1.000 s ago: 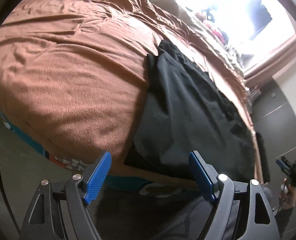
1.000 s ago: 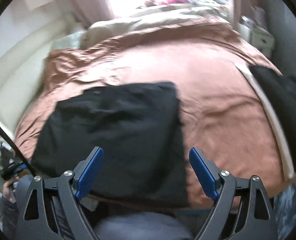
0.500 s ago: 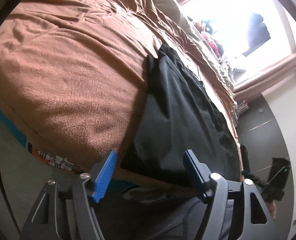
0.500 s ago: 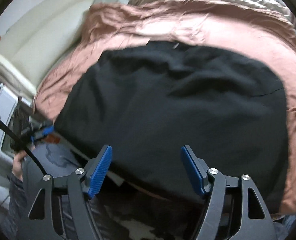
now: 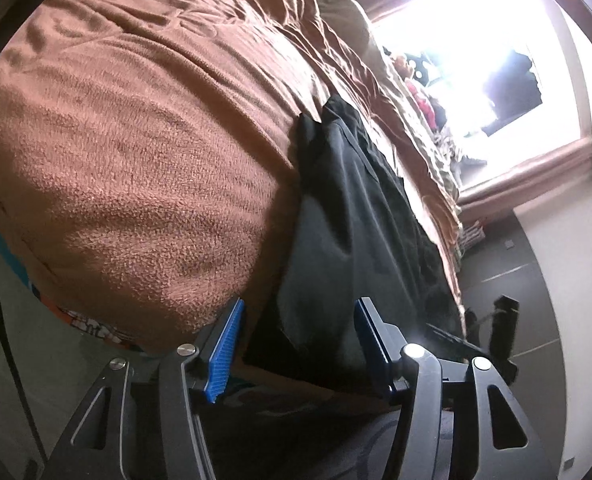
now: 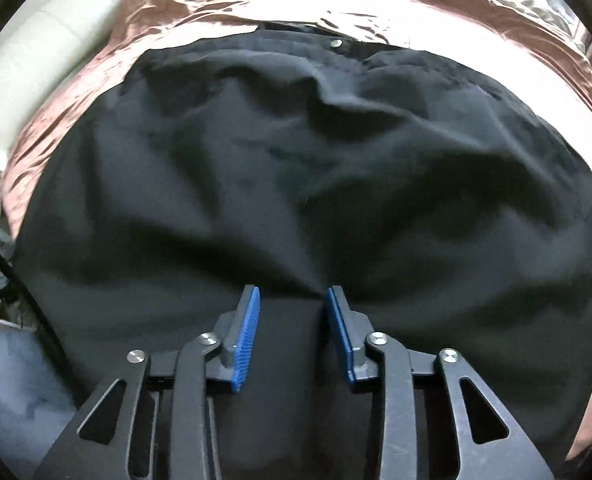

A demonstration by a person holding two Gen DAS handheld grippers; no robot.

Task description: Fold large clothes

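A: Where's the black garment [image 6: 296, 168]?
B: On the bed [image 5: 136, 140], right tongs [image 6: 292, 304] half-spread over its near edge; left tongs [image 5: 296, 328] spread wide by its left corner.

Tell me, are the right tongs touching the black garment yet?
Touching. The right wrist view shows the right tongs pressed into the black garment, cloth bunched between the fingertips.

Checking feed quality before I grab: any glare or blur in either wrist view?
Left wrist: the window is blown out white, the black garment dim but readable. Right wrist: no glare, garment folds slightly soft, fisheye bending the brown blanket edges.
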